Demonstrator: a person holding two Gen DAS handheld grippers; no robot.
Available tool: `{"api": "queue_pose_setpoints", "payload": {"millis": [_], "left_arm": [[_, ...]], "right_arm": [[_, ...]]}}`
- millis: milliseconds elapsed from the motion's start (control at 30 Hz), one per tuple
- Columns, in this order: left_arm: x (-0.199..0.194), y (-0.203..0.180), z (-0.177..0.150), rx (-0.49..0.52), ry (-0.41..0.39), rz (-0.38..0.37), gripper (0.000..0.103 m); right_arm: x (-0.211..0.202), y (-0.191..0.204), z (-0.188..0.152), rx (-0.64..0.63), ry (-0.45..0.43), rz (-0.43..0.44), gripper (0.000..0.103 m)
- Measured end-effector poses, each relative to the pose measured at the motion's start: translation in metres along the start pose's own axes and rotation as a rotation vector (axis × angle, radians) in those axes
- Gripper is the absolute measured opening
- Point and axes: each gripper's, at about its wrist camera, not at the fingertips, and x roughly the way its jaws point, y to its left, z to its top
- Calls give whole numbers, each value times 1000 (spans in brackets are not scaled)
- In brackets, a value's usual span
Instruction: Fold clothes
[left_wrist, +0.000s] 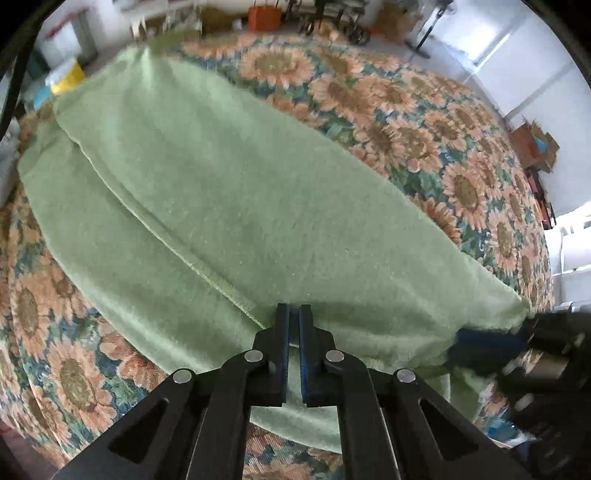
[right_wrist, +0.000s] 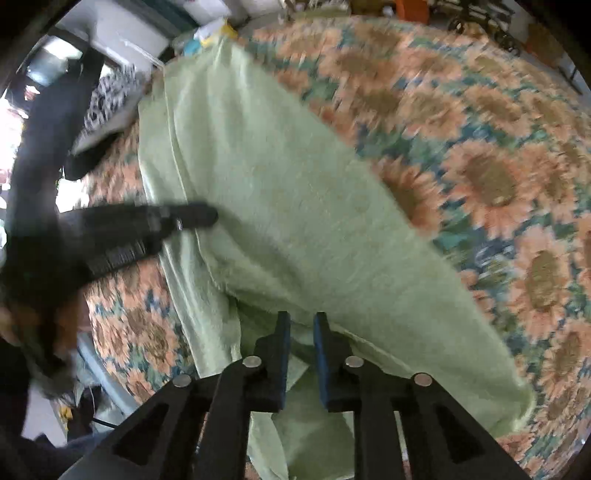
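Sunflower bedspread (left_wrist: 424, 122): bare and passable beyond the green towel (left_wrist: 221, 192). Towel covers the near side. Left gripper (right_wrist: 207, 216) crosses the towel's edge.

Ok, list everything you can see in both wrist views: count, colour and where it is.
towel: one, light green, folded over itself, lying across the bedspread
bedspread: one, orange sunflowers on blue-green, under the towel
orange bag: one, on the floor beyond the bed
yellow box: one, far left on the floor
cardboard boxes: a few, brown, by the right wall
left gripper: one, black with blue pads, shut, tips at the towel's near edge
right gripper: one, black with blue pads, jaws slightly apart over bunched towel; whether they pinch it I cannot tell
sleeve: dark, left side of the right wrist view
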Motion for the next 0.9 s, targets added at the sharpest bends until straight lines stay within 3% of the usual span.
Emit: {"api": "queue_pose_setpoints", "payload": {"millis": [133,267,400,533,667,733,900], "left_arm": [[-19,13,12,-160,-107,-83,5],[-27,48,36,-362,-255,-11,5],[-7,84,41,-508,-205,-12,5],[-4,87,27,-523,-232,-46,5],[-17,86,16,-523,-264,-99,5],[-36,101,18,-530,-329,-105,5],[-59,179,41,-658,-425,-6,5]], "right_arm": [[-14,-5,30,-24,-78,10,25],[-5,1,86,-109,-136,30,25],[27,30,130,-134,-142,82,24],[56,25,142,-109,-107,65,15],[53,27,149,-101,-92,63,20],[47,35,163,-121,-111,58,20],[50,72,232,-172,-145,39,20]]}}
